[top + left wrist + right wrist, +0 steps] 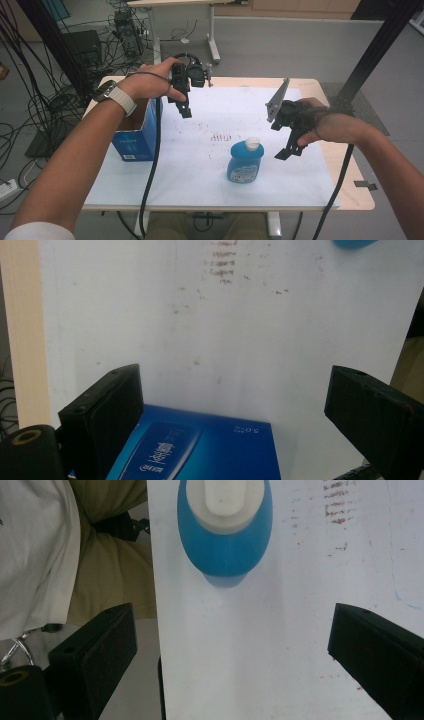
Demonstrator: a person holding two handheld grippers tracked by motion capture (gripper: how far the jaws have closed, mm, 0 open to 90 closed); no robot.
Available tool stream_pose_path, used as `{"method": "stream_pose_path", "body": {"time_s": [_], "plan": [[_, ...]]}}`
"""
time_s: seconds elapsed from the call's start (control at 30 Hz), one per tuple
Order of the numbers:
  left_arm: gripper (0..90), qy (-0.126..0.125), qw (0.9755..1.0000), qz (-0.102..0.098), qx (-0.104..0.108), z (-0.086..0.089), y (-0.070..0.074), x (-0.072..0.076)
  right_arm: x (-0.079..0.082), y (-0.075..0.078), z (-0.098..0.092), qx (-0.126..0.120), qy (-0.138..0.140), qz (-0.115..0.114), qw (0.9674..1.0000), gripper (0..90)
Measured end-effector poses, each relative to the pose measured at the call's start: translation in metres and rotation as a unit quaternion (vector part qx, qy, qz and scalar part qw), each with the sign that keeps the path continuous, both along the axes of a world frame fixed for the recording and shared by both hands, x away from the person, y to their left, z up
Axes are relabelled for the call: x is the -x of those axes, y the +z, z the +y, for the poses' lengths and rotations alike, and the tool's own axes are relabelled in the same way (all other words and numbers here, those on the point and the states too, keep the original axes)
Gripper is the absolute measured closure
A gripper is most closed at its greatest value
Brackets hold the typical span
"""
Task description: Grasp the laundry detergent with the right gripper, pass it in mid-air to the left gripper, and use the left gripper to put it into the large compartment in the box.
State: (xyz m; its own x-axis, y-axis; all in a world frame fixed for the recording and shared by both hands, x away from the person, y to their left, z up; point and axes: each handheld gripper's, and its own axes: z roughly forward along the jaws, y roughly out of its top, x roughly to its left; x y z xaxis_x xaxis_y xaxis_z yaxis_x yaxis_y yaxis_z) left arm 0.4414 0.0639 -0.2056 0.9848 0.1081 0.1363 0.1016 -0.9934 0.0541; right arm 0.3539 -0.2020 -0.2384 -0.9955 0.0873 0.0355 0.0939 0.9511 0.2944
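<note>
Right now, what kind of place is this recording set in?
Probably a lab or workshop rigged for recording: a white-topped table on a grey floor, black frame posts, and bundles of loose cables by electronics on the floor. A blue bottle and blue box are the props.

High view above the table's (300, 200) near edge, facing forward and down, both gripper views close, looking down, sharing the blue bottle (225, 535).

Even indoor light, soft focus throughout

We see the white surface (200, 165) bright, with faint shadows; the blue bottle (245, 161) casts a soft one in the right gripper view. Both gripper views look hazy, their near jaws dark and blurred at the edges.
</note>
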Motion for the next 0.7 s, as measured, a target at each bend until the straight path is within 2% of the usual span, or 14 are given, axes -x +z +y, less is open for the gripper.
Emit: {"method": "stream_pose_path", "body": {"time_s": [0.07,0.2,0.7], "plan": [[9.1,-0.002,1.0,0.001,0.001,0.0,-0.001,0.0,0.0,-0.003,-0.001,-0.008,0.0,0.0,1.0,5.6],[9.1,-0.001,1.0,0.001,0.002,0.0,-0.001,0.0,0.001,-0.006,-0.002,-0.009,-0.004,0.004,0.9999,5.5],[9.1,0.002,1.0,0.004,0.002,0.002,-0.005,-0.001,0.002,-0.022,-0.005,-0.047,-0.003,-0.004,0.9989,5.4]]}}
